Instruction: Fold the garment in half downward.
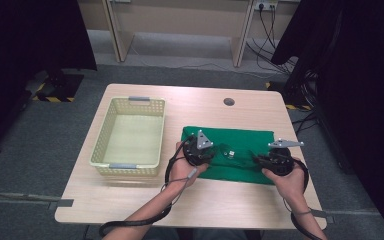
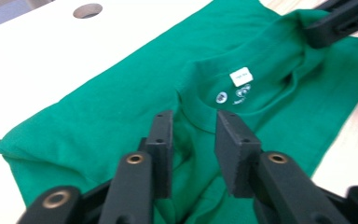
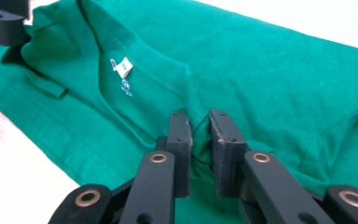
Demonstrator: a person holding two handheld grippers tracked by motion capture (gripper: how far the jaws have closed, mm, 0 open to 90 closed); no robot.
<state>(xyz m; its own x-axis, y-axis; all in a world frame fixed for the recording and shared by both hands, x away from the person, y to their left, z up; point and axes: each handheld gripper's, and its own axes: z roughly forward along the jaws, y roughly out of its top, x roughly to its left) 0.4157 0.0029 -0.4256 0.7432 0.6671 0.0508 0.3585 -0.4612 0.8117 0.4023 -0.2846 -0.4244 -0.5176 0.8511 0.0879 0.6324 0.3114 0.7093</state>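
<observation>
Right gripper (image 3: 198, 140) pinches green T-shirt (image 3: 270, 70) collar; left gripper (image 2: 193, 140) parted, gripping nothing. Shirt partly folded; basket (image 1: 128, 167) unfilled.

A green T-shirt (image 1: 240, 145) lies folded flat at centre right of the high view, collar bunched (white neck label (image 2: 241, 76) facing up), on the table.

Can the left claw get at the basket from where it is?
Probably yes: the left claw stands open over the green shirt, gripping nothing, and the yellow basket sits just beside it on the table, nothing between.
</observation>
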